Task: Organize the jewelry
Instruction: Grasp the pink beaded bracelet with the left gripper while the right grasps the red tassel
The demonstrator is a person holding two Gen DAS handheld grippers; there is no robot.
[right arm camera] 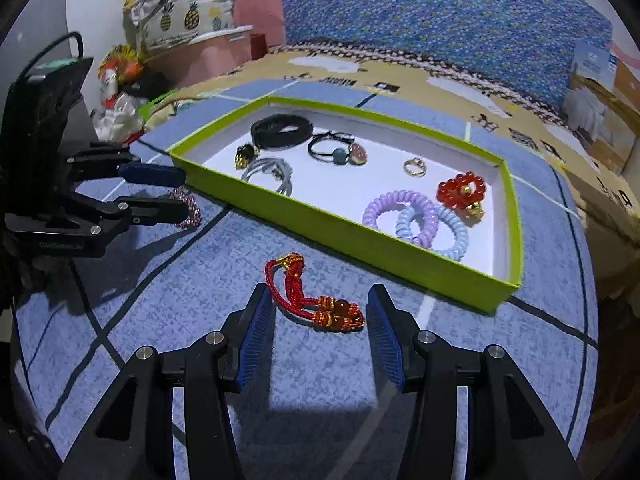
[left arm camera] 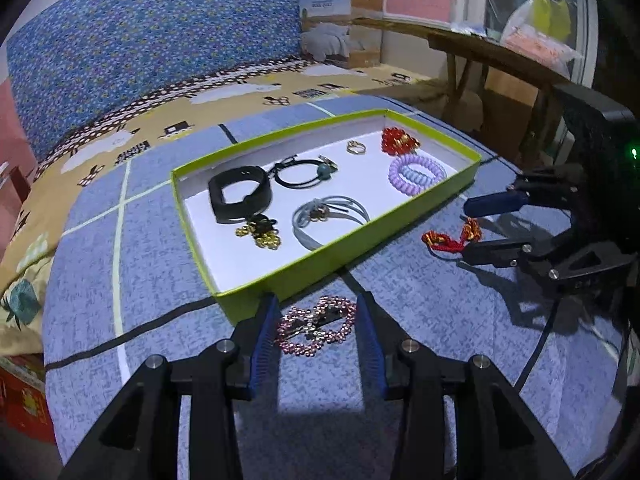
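Jewelry is mostly gathered inside the shallow lime-green cardboard tray (left arm camera: 400,236) at the centre of both frames: a black wristband (left arm camera: 238,194), a grey hair tie (left arm camera: 328,214), purple and blue spiral coil ties (right arm camera: 416,218), a small gold ring (right arm camera: 414,167) and a red bead bracelet (right arm camera: 460,192) are seen in it. Two pieces are left outside on the blue patterned cloth (left arm camera: 420,320).

A pink beaded bow clip (left arm camera: 316,326) is framed at lower centre of the left wrist view, between the spread fingers of the left gripper (left arm camera: 318,312), untouched as far as can be judged; its long axis runs across the gap, from one blue pad toward the other.

A red braided cord bracelet with amber beads (right arm camera: 312,296) is laid at lower centre of the right wrist view, between the widely parted fingers of the right gripper (right arm camera: 320,308), slanting from upper left to lower right. Each piece is nearer its own gripper, and nothing is held by either.
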